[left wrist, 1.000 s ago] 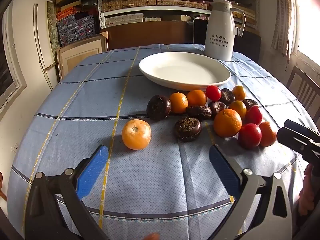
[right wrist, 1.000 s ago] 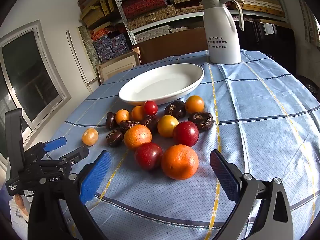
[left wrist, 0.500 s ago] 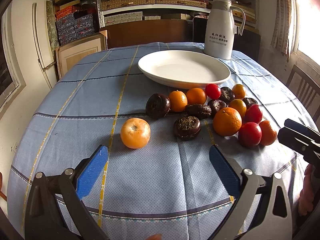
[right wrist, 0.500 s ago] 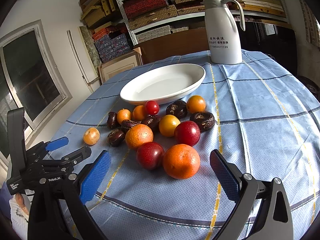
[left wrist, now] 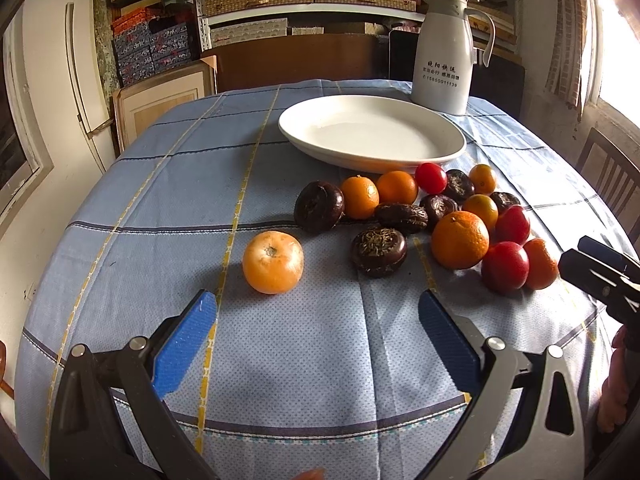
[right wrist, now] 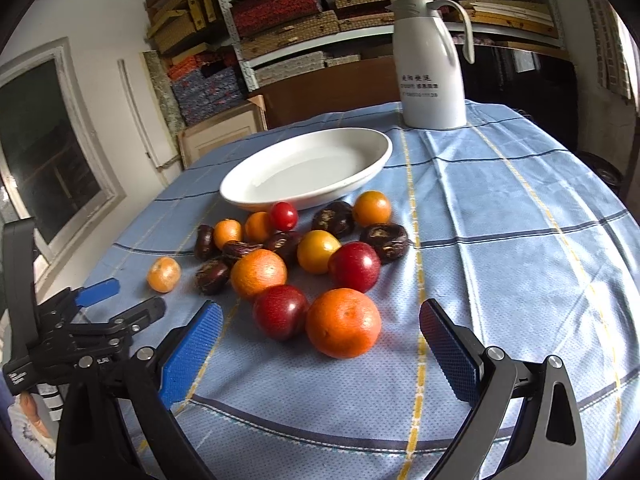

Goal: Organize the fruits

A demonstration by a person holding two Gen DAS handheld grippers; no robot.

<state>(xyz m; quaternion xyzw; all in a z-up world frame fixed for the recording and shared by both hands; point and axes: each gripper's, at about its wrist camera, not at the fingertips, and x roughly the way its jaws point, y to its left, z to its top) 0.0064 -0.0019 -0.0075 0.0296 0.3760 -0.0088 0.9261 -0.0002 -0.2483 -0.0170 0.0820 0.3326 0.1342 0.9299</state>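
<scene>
Hovering low over the blue checked tablecloth [left wrist: 320,360]: left gripper [left wrist: 316,336], jaws spread wide, nothing between the blue pads [left wrist: 184,344]. Lone mandarin [left wrist: 273,262] sits just ahead of the left pad, set apart from the rest of the fruit. Same for right gripper [right wrist: 320,344]: wide open, holding nothing, big orange [right wrist: 343,322] and dark red plum [right wrist: 280,312] just ahead between the fingers, touching each other.

Fruit pile [left wrist: 432,216] clustered on the cloth right in front of the white oval plate [left wrist: 372,136]: oranges, small mandarins, red plums, a cherry tomato [right wrist: 283,216], several dark wrinkled fruits [left wrist: 379,252]. Tomato sits next to the plate rim; cannot tell if touching. Plate holds no fruit.

White thermos jug [right wrist: 432,60] upright behind the plate, far side of table. Shelves of stacked boxes [right wrist: 280,24] behind. Left gripper also visible at lower left of right wrist view, fingers pointing toward the lone mandarin.
</scene>
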